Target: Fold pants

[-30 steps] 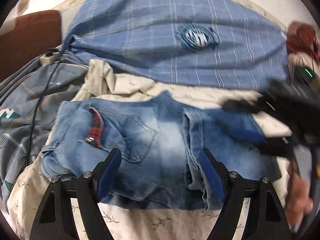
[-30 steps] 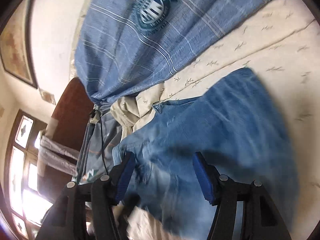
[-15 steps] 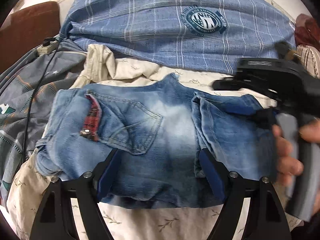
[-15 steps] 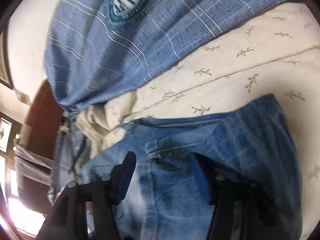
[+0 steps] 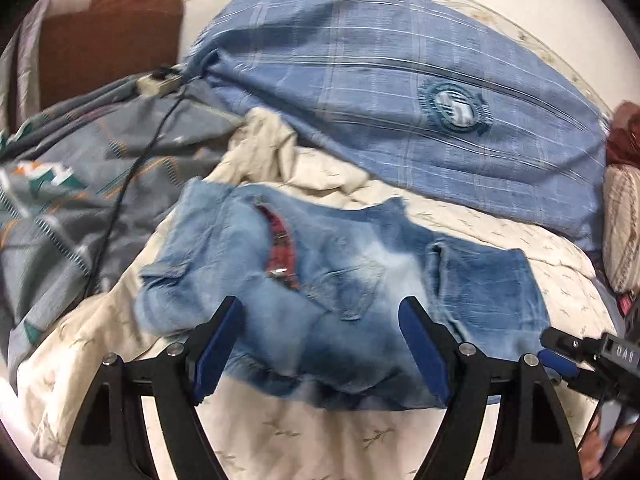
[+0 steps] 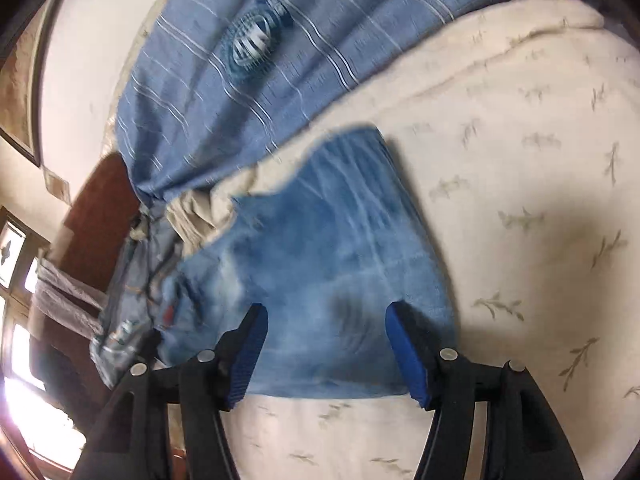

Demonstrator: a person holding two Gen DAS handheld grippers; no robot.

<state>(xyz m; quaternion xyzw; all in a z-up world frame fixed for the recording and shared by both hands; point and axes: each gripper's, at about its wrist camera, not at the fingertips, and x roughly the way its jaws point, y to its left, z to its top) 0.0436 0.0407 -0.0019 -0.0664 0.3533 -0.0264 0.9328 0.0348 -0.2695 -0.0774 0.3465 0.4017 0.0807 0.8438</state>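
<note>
Light blue jeans lie folded into a short wide bundle on the cream leaf-print sheet. A red plaid pocket lining shows on their left half. My left gripper hovers open over the jeans' near edge, its blue pads apart from the cloth. At the lower right edge of the left wrist view is my right gripper, off the jeans' right end. In the right wrist view the jeans lie beyond my right gripper. Its jaws are opening, and denim shows in the gap without being pinched.
A blue checked pillow with a round badge lies behind the jeans. A grey patterned blanket with a black cable and power strip covers the left. A brown headboard is far left. Open sheet spreads right of the jeans.
The right gripper has drawn back from over the jeans' right half to the lower right corner. The left view has shifted, so the jeans sit further right and away. The jeans stay folded.
</note>
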